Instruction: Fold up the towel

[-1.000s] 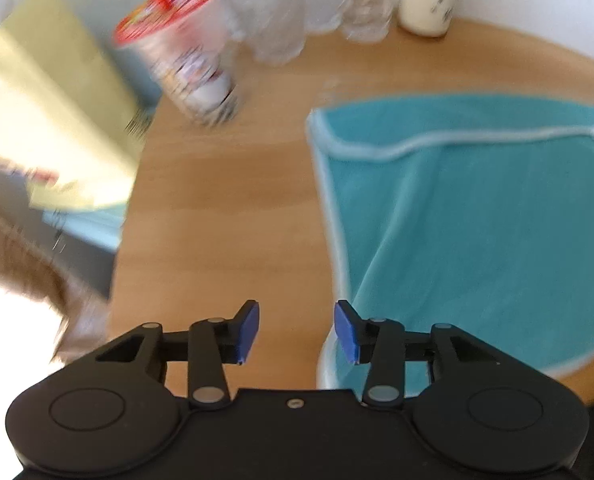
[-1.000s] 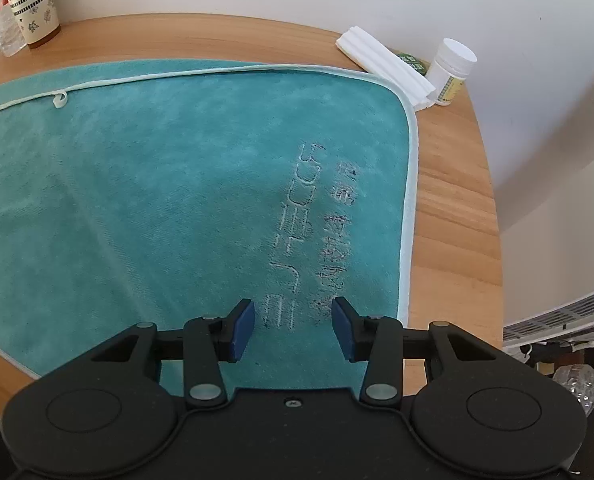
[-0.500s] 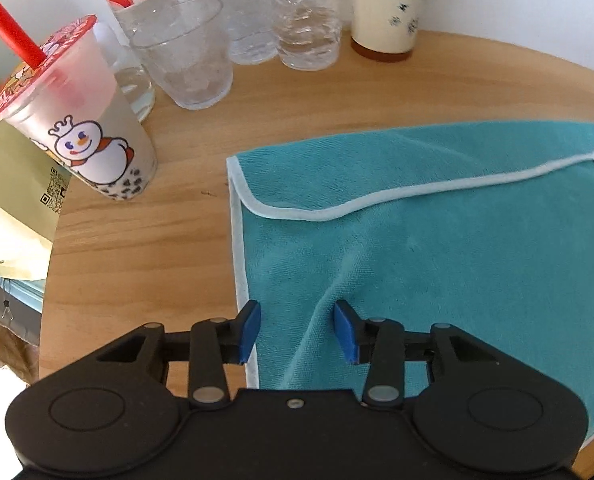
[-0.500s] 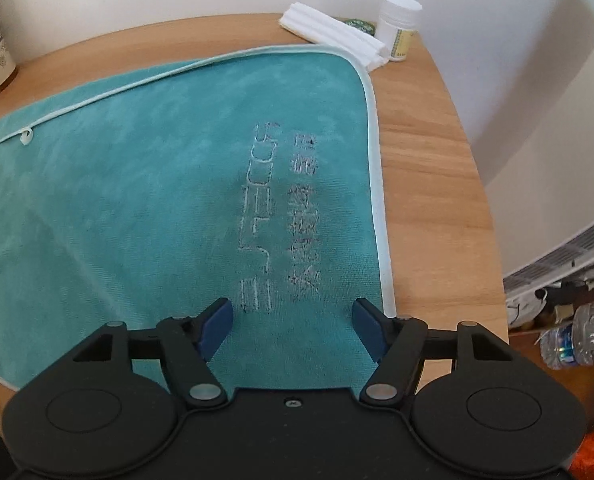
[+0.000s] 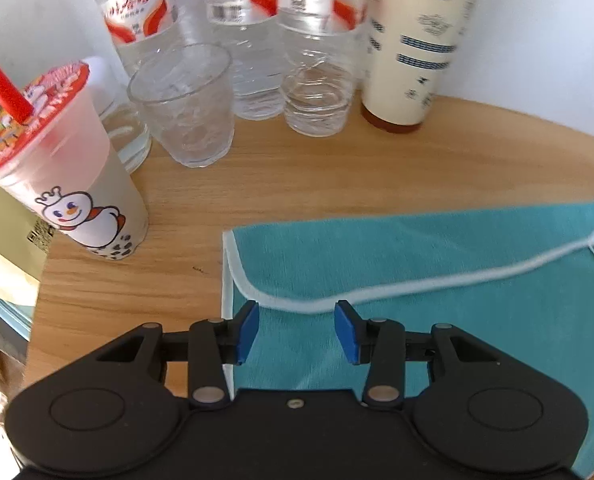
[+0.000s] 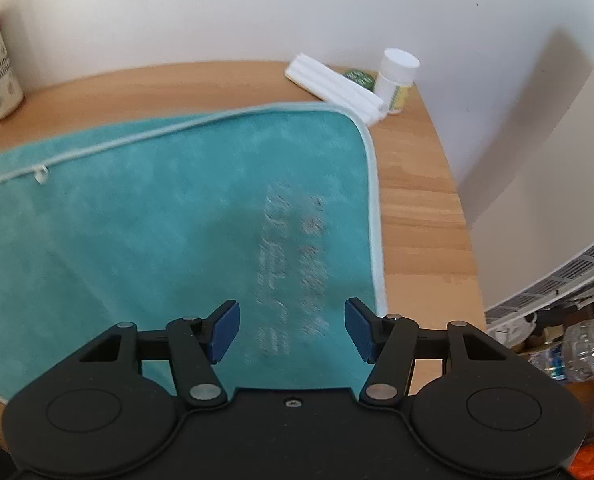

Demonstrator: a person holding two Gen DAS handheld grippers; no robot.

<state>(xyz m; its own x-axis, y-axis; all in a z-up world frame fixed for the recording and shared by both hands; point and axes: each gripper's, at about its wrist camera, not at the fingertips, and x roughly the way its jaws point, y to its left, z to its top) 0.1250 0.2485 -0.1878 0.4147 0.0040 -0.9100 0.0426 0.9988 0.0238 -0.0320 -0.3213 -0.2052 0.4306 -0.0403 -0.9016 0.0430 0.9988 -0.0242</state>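
Towel [image 5: 457, 320] lies doubled on the surface [image 5: 337, 184], filling lower right of frame (white hem across it), left gripper [image 5: 295, 330] and right gripper [image 6: 291, 330] both apart above opposite ends, likely to pinch corners.

Each hand-held gripper, left [image 5: 295, 331] and right [image 6: 291, 330], has a matte black body with two round discs, silver pivot screws, and blue ribbed pads [image 6: 225, 330] on its two fingers.

towel [image 5: 477, 320] on table [image 5: 337, 184] | bottles [image 5: 317, 60] behind | cup [image 5: 57, 184] left
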